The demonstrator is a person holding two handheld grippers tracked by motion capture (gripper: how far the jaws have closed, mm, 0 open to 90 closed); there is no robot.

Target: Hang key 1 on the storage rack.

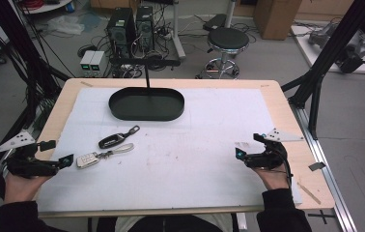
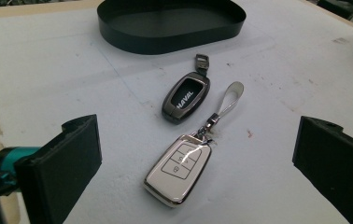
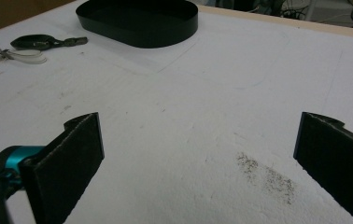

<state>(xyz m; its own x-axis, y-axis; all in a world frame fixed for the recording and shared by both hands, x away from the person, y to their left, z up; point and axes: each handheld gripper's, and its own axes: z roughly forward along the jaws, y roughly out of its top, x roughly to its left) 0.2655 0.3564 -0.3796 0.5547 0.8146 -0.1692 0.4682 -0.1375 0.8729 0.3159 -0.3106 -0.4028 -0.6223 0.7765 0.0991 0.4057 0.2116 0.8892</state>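
A white car key fob (image 1: 88, 159) (image 2: 179, 169) with a pale strap loop lies on the white sheet, left of centre. A black key fob (image 1: 111, 140) (image 2: 186, 96) (image 3: 30, 42) lies just beyond it. A black oval tray (image 1: 146, 104) (image 2: 170, 23) (image 3: 137, 18) stands at the back, with nothing in it. My left gripper (image 1: 57, 153) (image 2: 198, 163) rests at the table's left edge, open, its jaws wide apart on either side of the white fob without touching it. My right gripper (image 1: 249, 148) (image 3: 198, 158) rests near the right edge, open over bare sheet.
The white sheet (image 1: 180, 150) covers most of the wooden table (image 1: 287, 111). A grey speckled smudge (image 3: 265, 175) marks the sheet in front of the right gripper. Beyond the table stand a stool (image 1: 226, 41), computer towers (image 1: 131, 26) and black frame posts (image 1: 325, 58).
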